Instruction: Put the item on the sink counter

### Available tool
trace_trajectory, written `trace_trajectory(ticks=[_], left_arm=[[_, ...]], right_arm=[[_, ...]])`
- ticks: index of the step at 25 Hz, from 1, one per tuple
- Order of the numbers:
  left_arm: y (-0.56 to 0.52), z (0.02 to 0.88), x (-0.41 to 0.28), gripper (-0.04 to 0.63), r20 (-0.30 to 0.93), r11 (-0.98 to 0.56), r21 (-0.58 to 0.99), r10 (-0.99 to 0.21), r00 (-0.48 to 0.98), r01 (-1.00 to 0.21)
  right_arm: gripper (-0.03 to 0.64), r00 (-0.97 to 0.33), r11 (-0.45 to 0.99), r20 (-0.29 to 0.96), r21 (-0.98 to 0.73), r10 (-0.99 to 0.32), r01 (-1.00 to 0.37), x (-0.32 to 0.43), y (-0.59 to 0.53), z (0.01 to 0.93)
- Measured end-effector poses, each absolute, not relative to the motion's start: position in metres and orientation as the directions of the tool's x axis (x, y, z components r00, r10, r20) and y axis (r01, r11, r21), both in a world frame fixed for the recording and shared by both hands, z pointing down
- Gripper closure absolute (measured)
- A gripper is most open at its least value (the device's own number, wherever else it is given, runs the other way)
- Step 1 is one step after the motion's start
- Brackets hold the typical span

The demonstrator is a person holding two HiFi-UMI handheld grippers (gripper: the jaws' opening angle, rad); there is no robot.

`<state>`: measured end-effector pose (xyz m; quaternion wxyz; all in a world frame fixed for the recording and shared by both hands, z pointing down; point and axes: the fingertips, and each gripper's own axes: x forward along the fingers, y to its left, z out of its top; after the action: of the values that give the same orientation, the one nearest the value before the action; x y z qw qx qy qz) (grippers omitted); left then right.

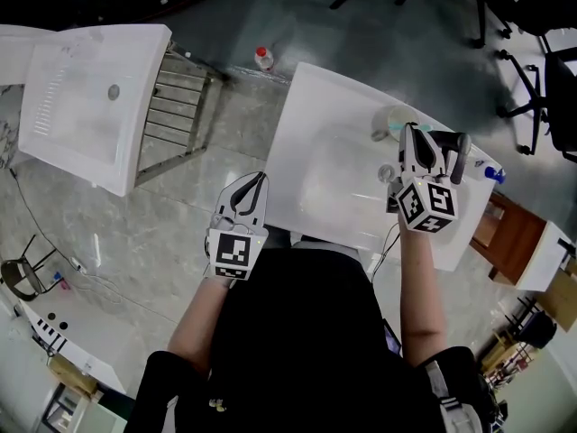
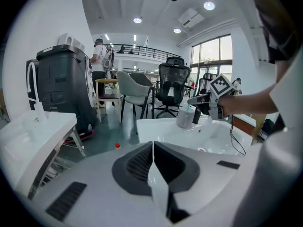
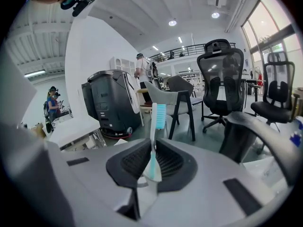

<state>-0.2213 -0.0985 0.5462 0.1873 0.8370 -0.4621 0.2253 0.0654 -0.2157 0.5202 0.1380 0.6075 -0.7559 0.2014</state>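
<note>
White ceramic forms the sink counter [image 1: 306, 106] directly in front of the person, with a shallow basin sunk into its middle. It stands on a glossy grey floor [image 1: 180, 233] in a large, bright workroom. A second white sink [image 1: 81, 106] on a metal frame stands well apart to the left. A small red-capped bottle [image 1: 262, 58] sits on the floor just past the counter's far edge. Black office chairs [image 1: 532, 70] stand beyond the counter's right edge, and a wooden cabinet [image 1: 505, 233] sits close to its near right corner. At the counter's right edge are a grey cup [image 1: 389, 120] and a dark tap [image 1: 460, 152]. The right gripper [image 1: 416, 138] hovers over this right edge, between cup and tap. Its jaws are clamped on a toothbrush [image 3: 155, 141] with a white and teal handle. The brush stands upright in the jaws, its pale blue bristle head rising above the jaw tips, held off the counter. The left gripper [image 1: 255, 183] is at the counter's near left corner, over the floor, with its jaws pressed together and nothing between them.
</note>
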Motion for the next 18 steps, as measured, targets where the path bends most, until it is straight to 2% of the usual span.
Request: trace_trajectory(ticks=[18], left_arm=[[-0.098, 0.549, -0.222, 0.569, 0.544, -0.491, 0.109, -0.698, 0.465, -0.864]], right_arm=[[0.566, -0.166, 0.118, 0.518, -0.124, -0.839, -0.985, 0.076, -0.226, 0.548]])
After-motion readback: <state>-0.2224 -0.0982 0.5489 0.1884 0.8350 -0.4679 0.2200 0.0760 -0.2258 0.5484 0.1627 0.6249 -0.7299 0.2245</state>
